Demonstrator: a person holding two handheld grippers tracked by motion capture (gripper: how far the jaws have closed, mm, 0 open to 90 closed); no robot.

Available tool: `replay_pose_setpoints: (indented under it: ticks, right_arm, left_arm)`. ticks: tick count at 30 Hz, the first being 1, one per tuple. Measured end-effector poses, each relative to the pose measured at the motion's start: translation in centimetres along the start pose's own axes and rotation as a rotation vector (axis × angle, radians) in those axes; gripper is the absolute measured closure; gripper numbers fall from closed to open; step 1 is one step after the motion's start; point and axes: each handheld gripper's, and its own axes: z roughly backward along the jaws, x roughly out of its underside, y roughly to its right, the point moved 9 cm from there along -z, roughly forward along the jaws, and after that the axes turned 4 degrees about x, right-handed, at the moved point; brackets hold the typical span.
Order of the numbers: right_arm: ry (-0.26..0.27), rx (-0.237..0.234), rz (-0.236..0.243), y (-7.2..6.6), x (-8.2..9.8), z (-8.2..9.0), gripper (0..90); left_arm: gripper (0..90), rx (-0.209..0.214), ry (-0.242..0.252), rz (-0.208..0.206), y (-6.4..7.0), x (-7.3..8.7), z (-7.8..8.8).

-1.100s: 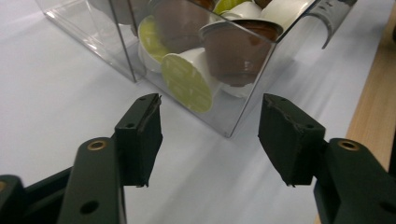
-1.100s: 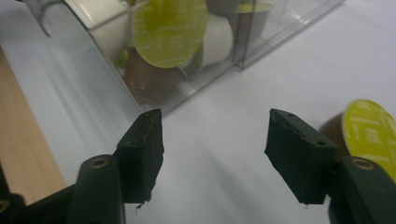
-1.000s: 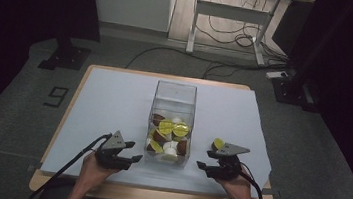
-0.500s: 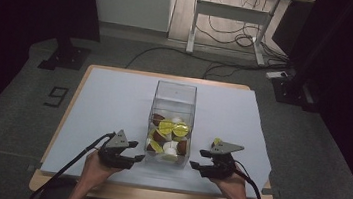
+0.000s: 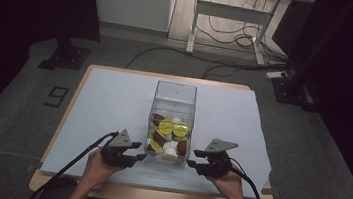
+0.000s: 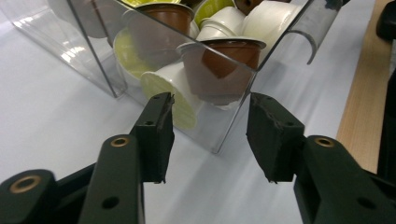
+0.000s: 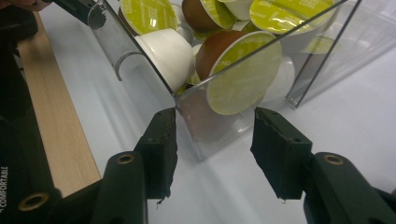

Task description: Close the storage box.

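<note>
A tall clear plastic box (image 5: pixel 173 104) stands mid-table, its lower part holding several coffee capsules (image 5: pixel 166 127), some brown, some white, some with yellow-green lids. My left gripper (image 5: pixel 139 156) sits at the box's near left corner and my right gripper (image 5: pixel 194 161) at its near right corner. In the left gripper view the jaws straddle a box corner (image 6: pixel 233 126) with gaps on both sides, and a brown capsule (image 6: pixel 219 65) lies behind the wall. In the right gripper view the jaws flank the other corner (image 7: pixel 187 121), below a green-lidded capsule (image 7: pixel 243 77). Both pairs of jaws have just been closing, with no pad pressing.
A white sheet (image 5: pixel 108 107) covers the table, and its wooden front edge (image 5: pixel 153 195) runs just behind my hands. Cables trail from both grippers. On the floor beyond the table are a desk frame (image 5: pixel 229 15), loose cables and black stand bases (image 5: pixel 63 59).
The right gripper has slid left, in toward the box's near right corner. The left gripper has edged slightly toward the near left corner. Both pairs of jaws look narrower.
</note>
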Motion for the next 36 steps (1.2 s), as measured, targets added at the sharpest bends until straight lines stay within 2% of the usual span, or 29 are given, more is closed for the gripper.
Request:
replay_pose_setpoints:
  ticks: [4, 12, 22, 27, 32, 36]
  right_arm:
    - [-0.011, -0.004, 0.013, -0.3, -0.1, -0.2, 54.1]
    - [-0.017, 0.008, 0.013, 0.1, -0.3, -0.3, 54.5]
    - [-0.012, 0.049, 0.005, 1.3, -0.7, -0.6, 57.2]
    - [-0.022, 0.07, 0.005, 1.9, -0.7, -0.9, 57.9]
    - [-0.026, 0.082, 0.005, 1.9, -0.7, -0.8, 58.6]
    - [-0.024, 0.069, 0.011, 1.4, -0.8, -0.5, 61.4]
  left_arm:
    - [54.8, 0.008, -0.002, -0.01, 0.2, -0.1, -0.1]
    - [57.6, 0.02, 0.011, -0.002, 0.1, -0.5, -0.3]
    - [61.7, -0.002, 0.022, 0.0, -0.6, -1.2, -0.6]
    - [66.2, -0.026, 0.029, 0.01, -1.3, -1.5, -0.8]
    - [67.5, -0.033, 0.03, 0.01, -1.7, -1.8, -0.8]
    - [67.5, -0.029, 0.035, 0.011, -1.8, -1.9, -0.8]
